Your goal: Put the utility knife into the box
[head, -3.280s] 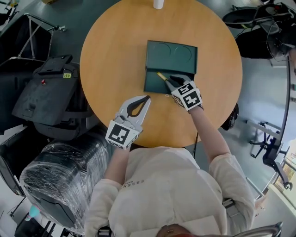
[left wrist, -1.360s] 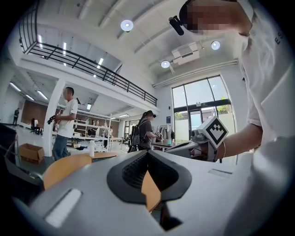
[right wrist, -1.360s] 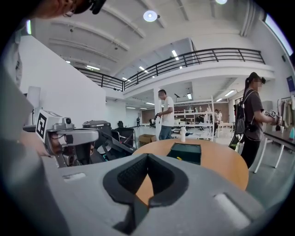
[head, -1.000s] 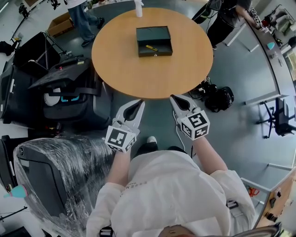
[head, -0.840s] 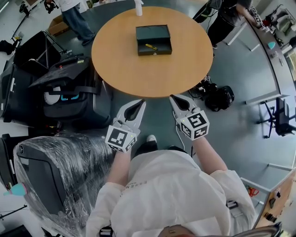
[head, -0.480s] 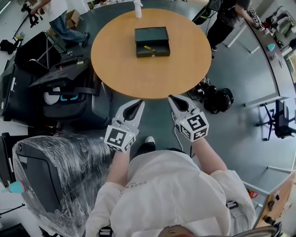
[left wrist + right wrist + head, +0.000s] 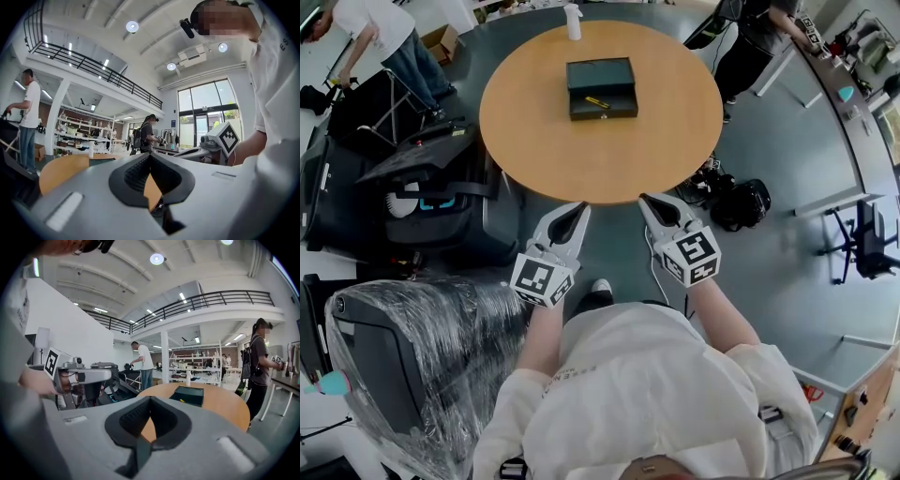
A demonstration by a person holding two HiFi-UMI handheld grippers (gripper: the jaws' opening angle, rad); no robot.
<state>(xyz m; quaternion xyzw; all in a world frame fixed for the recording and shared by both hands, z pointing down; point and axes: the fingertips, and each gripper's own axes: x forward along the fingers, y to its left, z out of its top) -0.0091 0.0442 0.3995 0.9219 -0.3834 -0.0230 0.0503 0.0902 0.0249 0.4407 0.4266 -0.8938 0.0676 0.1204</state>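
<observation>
Just off table's near edge, above floor: left gripper point(image 7: 578, 210) and right gripper point(image 7: 648, 201) side by side, both with jaws closed together, nothing between them. Farther on, toward far edge of round table point(image 7: 600, 159): dark box point(image 7: 601, 70) lying open, yellow utility knife point(image 7: 598, 101) inside its near half. At far edge: white bottle point(image 7: 573, 21), upright.
</observation>
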